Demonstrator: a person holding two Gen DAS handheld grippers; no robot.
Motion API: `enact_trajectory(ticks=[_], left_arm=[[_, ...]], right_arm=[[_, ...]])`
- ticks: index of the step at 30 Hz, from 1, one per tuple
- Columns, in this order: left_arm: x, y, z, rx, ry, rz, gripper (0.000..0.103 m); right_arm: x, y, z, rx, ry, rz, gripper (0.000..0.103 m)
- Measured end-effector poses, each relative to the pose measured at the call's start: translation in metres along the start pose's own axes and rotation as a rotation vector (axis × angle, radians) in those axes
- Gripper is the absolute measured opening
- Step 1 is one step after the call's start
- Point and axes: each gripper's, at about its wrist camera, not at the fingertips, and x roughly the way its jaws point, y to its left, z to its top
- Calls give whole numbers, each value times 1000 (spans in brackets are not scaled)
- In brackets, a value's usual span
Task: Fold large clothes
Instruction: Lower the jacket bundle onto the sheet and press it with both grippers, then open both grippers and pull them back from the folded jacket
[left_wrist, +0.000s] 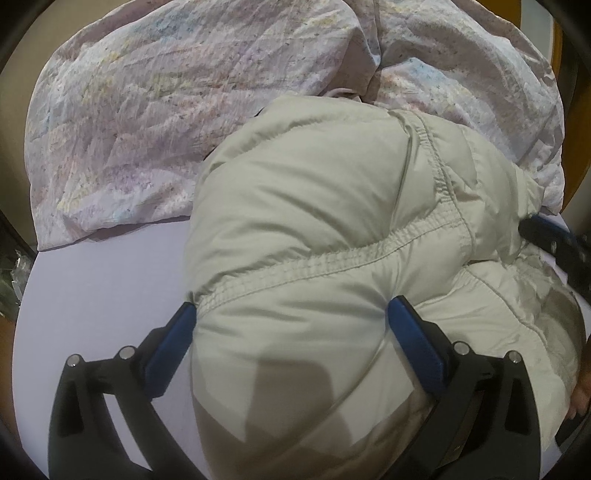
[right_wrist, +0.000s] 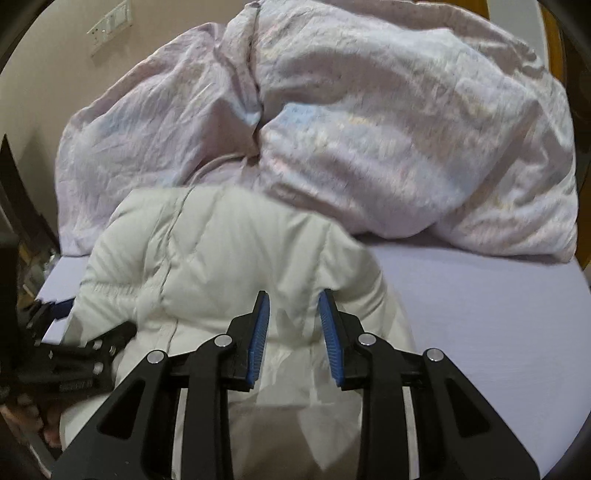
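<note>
Both wrist views look forward and down, close over the puffy jacket (left_wrist: 314, 229) (right_wrist: 229, 258) on the bed sheet (left_wrist: 92, 295) (right_wrist: 480, 314), sharing it and the crumpled duvet (left_wrist: 147, 110) (right_wrist: 369, 129) behind

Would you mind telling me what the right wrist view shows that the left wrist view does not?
Only the right wrist view shows the wall switch plate at upper left, and the right gripper with its jaws part open over the puffer jacket. Only the left wrist view shows the left gripper spread wide around a bulge of the jacket, plus the gathered seam up close. Both show the jacket bunched on the lilac sheet, the crumpled duvet behind it, and the other gripper at the frame edge.
</note>
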Motion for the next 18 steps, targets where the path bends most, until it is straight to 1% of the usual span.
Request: enact_trajectory(ticks=[2,4,7,11,15,16,18], left_arm=[[0,1,0,0,-2,-3,101],[0,0,0,1,-7,-6,101],[0,0,-1,-1,-15,-9,101],[1,1,-1,-16,-13,-8,101],[1,0,-1,-15,-1,-11,101],[0,1,0,-20,4,-18,101],[-6,8,1,-60,26,-50,101]], right_arm=[[14,-5,-1,14,38,-31,30],[25,-7,-10,8,65,-41,30],[32,-2,-19,-22,64,-61,31],[40,-2,-18,-22,78,-61,31],[35,-3,-16,-5,105,-55,32],[33,-5,-13,8,119,-48,34],[25,-8,-6,34,143,-25,46]])
